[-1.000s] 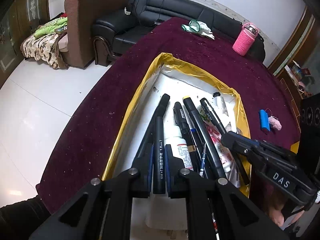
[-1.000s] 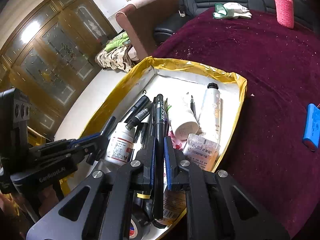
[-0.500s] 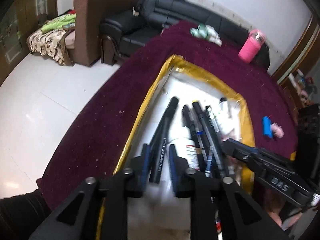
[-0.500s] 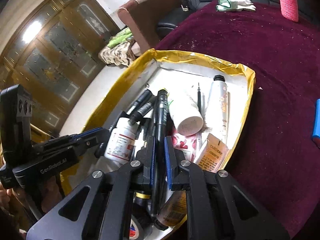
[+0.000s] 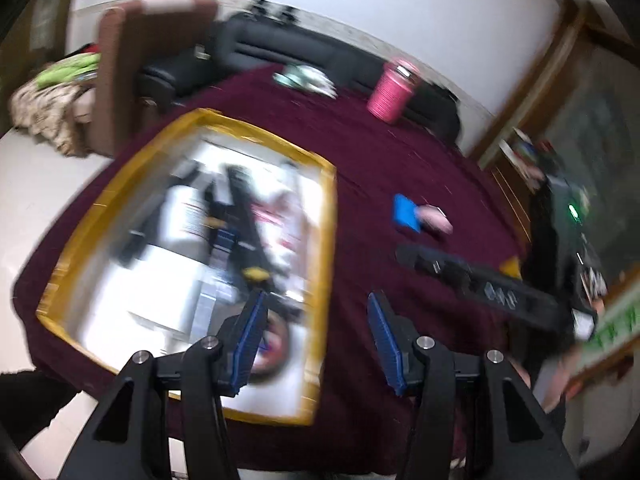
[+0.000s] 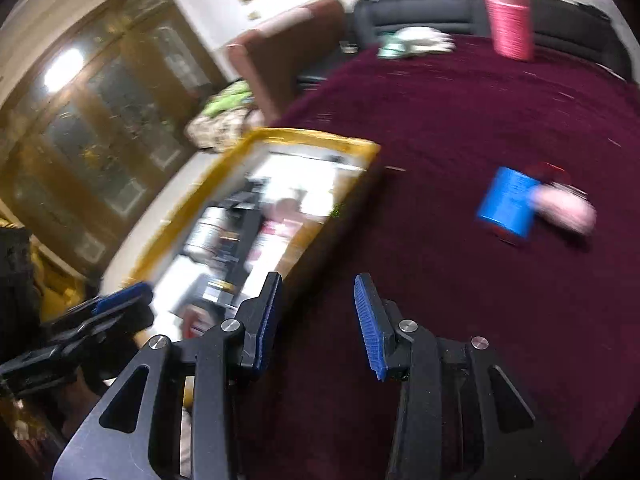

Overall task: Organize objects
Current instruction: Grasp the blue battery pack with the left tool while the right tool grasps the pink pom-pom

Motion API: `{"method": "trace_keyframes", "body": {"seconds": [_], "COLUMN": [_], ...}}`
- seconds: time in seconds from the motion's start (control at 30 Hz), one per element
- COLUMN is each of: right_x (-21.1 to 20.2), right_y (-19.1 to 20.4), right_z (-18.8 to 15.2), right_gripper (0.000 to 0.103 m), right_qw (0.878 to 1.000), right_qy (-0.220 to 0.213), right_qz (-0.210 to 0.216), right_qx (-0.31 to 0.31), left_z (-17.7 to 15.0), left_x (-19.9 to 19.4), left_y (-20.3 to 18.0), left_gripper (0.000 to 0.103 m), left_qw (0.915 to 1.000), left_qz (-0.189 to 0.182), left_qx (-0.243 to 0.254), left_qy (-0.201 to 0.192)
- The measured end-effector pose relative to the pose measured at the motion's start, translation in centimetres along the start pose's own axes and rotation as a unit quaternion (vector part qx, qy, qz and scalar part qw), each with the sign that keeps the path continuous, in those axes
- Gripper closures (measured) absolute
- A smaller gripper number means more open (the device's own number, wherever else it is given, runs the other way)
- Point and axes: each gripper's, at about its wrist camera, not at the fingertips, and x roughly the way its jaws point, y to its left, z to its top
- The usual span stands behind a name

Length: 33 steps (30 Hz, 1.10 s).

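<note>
- My left gripper has just been opening its jaws; they stand wide with nothing between them, hanging over the tray's gold right rim.
- My right gripper has likewise just spread its jaws, also empty, above the dark red table beside the tray.
- The pens and bottles lie blurred inside the tray.
- A blue object sits apart on the table, likely my next pick since it lies loose.
</note>
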Motion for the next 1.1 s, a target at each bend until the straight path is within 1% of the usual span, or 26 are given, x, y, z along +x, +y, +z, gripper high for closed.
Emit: {"method": "trace_keyframes", "body": {"seconds": [0.1,0.13,0.2,0.27,0.37,0.47,0.67,0.7,0.73,0.87,0.93,0.97,1.03,1.1], "right_x": [-2.0,-2.6,-3.7,-4.3,-4.3,-3.2,0.4,0.8,1.2,1.2,1.2,1.2,1.1,1.4], "right_y": [-3.8,-4.8,-6.9,-8.8,-10.8,-13.0,-15.3,-15.4,-15.6,-15.0,-15.3,-15.6,-16.6,-17.5], "right_z": [-0.3,-0.1,0.4,1.4,2.8,4.2,6.4,6.5,6.4,5.8,5.4,5.4,5.4,5.3], "right_gripper": [0.065,0.065,0.065,0.065,0.066,0.066,0.066,0.065,0.063,0.063,0.063,0.061,0.057,0.055], "right_qw": [0.999,0.998,0.996,0.993,0.990,0.990,0.988,0.987,0.987,0.989,0.991,0.992,0.993,0.993], "right_qy": [-0.008,-0.014,-0.027,-0.025,-0.017,0.003,0.032,0.032,0.033,0.024,0.017,0.015,0.006,0.008], "right_qz": [-0.041,-0.054,-0.078,-0.108,-0.136,-0.135,-0.138,-0.143,-0.139,-0.137,-0.127,-0.121,-0.101,-0.079], "right_qx": [0.024,0.028,0.038,0.035,0.031,0.049,0.066,0.070,0.070,0.047,0.040,0.042,0.066,0.090], "left_z": [-0.7,-0.9,-1.4,-1.8,-2.2,-2.3,-2.1,-2.1,-2.1,-1.9,-1.5,-1.3,-0.8,0.0], "left_x": [0.4,0.5,0.8,1.1,1.1,1.2,1.7,2.0,2.2,3.3,4.1,4.3,4.9,5.8], "left_y": [-2.7,-3.3,-4.1,-4.4,-4.2,-3.9,-3.7,-3.7,-3.6,-3.8,-4.3,-4.5,-5.1,-5.9], "left_gripper": [0.051,0.051,0.051,0.051,0.051,0.051,0.051,0.051,0.051,0.051,0.051,0.051,0.051,0.051], "left_qw": [0.9993,0.9990,0.9989,0.9988,0.9991,0.9991,0.9989,0.9988,0.9988,0.9981,0.9977,0.9976,0.9974,0.9971], "left_qz": [-0.010,-0.012,-0.018,-0.022,-0.023,-0.022,-0.019,-0.018,-0.017,-0.022,-0.023,-0.023,-0.022,-0.022], "left_qx": [0.037,0.043,0.042,0.039,0.029,0.025,0.026,0.025,0.024,0.016,0.016,0.016,0.019,0.023], "left_qy": [0.005,0.005,0.012,0.017,0.019,0.025,0.034,0.037,0.039,0.055,0.061,0.063,0.066,0.069]}}
